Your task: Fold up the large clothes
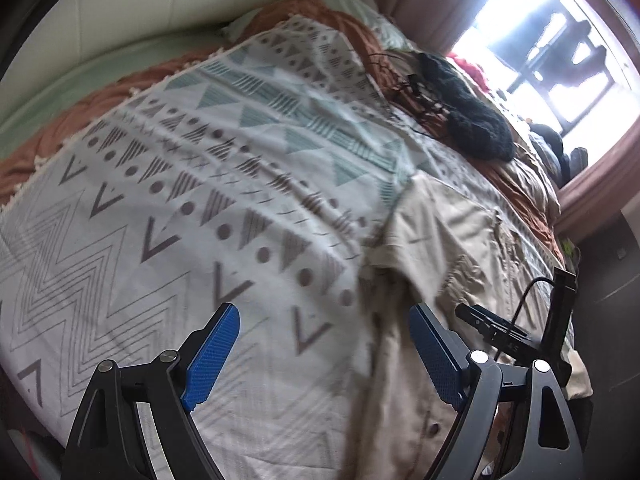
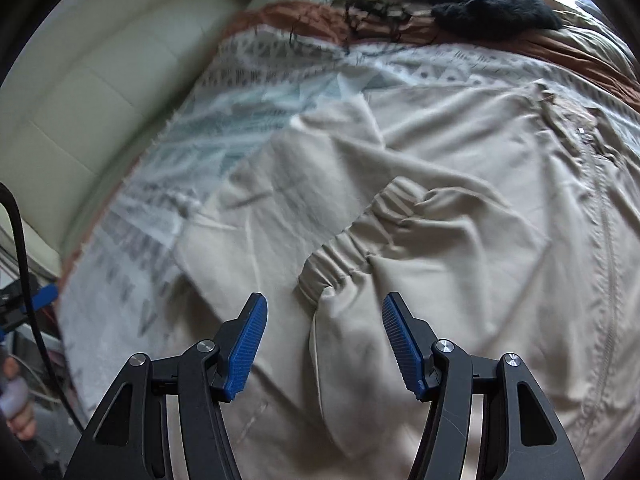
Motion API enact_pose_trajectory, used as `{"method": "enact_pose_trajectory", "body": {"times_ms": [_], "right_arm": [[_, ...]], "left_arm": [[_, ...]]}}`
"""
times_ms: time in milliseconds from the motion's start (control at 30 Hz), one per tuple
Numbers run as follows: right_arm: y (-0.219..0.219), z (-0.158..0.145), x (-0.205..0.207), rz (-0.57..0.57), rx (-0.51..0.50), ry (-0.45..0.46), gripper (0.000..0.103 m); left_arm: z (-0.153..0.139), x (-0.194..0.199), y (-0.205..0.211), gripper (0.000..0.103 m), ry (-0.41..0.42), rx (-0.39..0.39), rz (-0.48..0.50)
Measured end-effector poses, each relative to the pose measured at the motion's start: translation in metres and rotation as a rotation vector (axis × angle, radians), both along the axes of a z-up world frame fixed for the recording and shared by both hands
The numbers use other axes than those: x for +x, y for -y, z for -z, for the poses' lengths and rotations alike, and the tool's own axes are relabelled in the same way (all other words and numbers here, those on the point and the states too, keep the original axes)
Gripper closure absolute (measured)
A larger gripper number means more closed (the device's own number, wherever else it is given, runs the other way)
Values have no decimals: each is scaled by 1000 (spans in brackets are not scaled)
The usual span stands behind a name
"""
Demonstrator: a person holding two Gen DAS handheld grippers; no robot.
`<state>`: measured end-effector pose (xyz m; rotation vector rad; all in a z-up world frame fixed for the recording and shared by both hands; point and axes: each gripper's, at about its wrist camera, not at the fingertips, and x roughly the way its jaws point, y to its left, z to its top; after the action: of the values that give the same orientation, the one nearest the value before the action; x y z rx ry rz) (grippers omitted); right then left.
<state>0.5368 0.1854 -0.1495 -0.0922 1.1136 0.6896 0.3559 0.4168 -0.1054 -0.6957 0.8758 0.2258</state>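
Both my grippers, left and right, hang open; grabbing the jacket cuff alone could bunch the sleeve.

Patterned bedspread over rust blanket, bright curtained window beyond.

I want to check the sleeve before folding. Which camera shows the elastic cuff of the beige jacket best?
The right wrist view: the elastic cuff lies in the middle, just ahead of the open right gripper. The left wrist view shows only the beige jacket, blurred, no cuff.
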Motion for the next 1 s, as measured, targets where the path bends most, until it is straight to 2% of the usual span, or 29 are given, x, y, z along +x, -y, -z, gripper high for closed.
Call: {"method": "enact_pose_trajectory", "body": {"times_ms": [133,267,300,333,367,433,500,633,767,1000], "right_arm": [[-19,17,4,-16,-72,3,43],[-20,35,11,10,-87,-32,42],[-18,34,10,14,-86,-12,46],[-16,34,10,17,-103,8,60],[-13,32,9,10,-88,15,65],[-3,29,10,8,-46,19,86],[13,21,12,20,23,5,93],[50,-9,9,62,162,27,94],[105,-32,12,157,295,39,94],[181,-62,23,289,440,75,94]], "left_arm": [[14,-1,-8,16,-12,-10,-7],[23,4,-8,16,-23,-17,0],[23,6,-5,16,-22,-17,6],[24,8,-3,16,-23,-15,10],[24,9,-2,16,-23,-15,13],[23,12,5,16,-21,-21,25],[18,14,12,16,-14,-19,37],[4,18,29,16,6,-11,57],[-8,23,45,16,14,-16,70],[-33,27,72,16,24,20,91]]}}
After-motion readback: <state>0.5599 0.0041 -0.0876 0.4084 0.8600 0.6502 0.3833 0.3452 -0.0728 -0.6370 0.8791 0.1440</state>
